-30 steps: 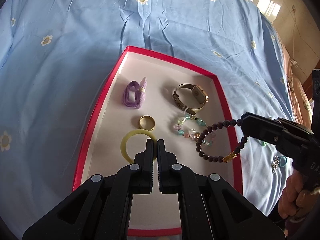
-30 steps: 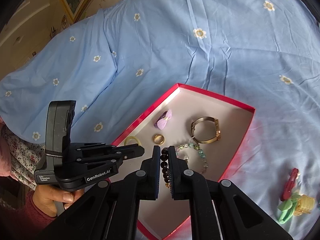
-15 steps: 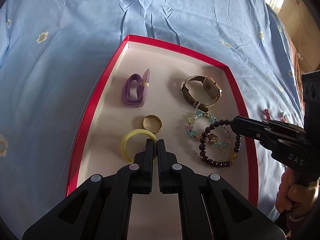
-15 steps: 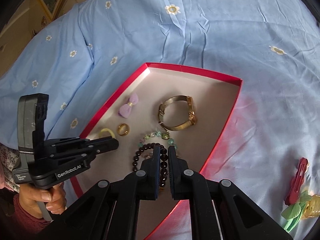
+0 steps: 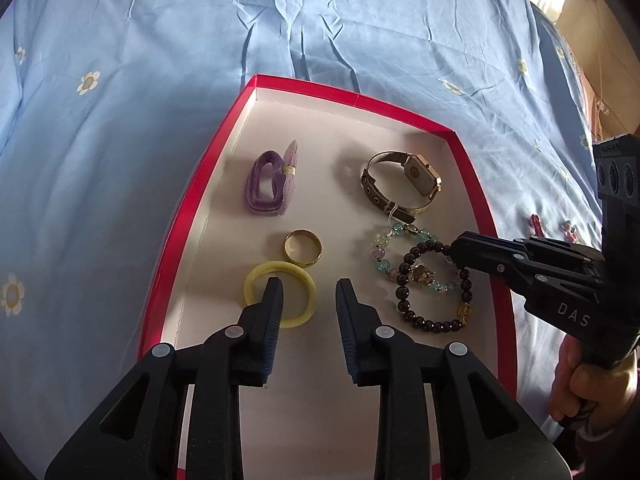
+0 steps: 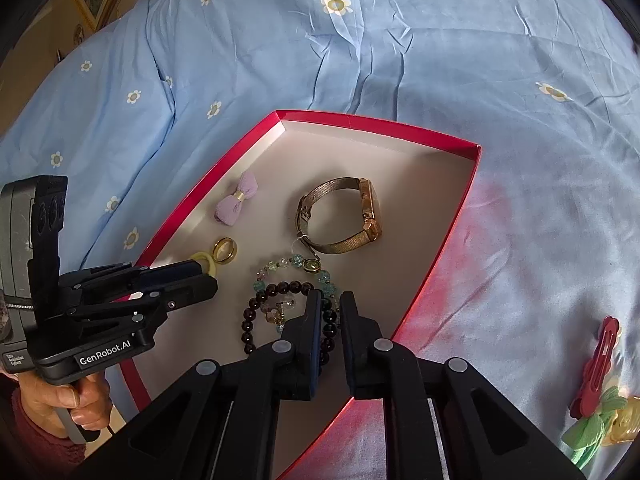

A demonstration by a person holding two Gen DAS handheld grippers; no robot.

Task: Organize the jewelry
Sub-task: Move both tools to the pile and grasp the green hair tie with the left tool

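Observation:
A red-rimmed box (image 5: 192,216) (image 6: 448,138) lies on the blue bedsheet. In it are a purple bow tie (image 5: 272,182), a gold watch (image 5: 404,178), a gold ring (image 5: 303,247), a yellow hair ring (image 5: 280,294), a pastel bead bracelet (image 5: 384,252) and a dark bead bracelet (image 5: 436,286) (image 6: 276,312). My left gripper (image 5: 309,290) is open and empty over the yellow ring. My right gripper (image 6: 331,306) has its jaws slightly parted around the dark bracelet's beads, which rest on the box floor.
A red hair clip (image 6: 596,364), a green bow and a yellow clip (image 6: 600,432) lie on the sheet to the right of the box. Small pink items (image 5: 568,228) lie beyond the box's right rim.
The right gripper lowered the dark bracelet onto the box floor beside the pastel bracelet, and its jaws parted slightly. The left gripper opened from shut.

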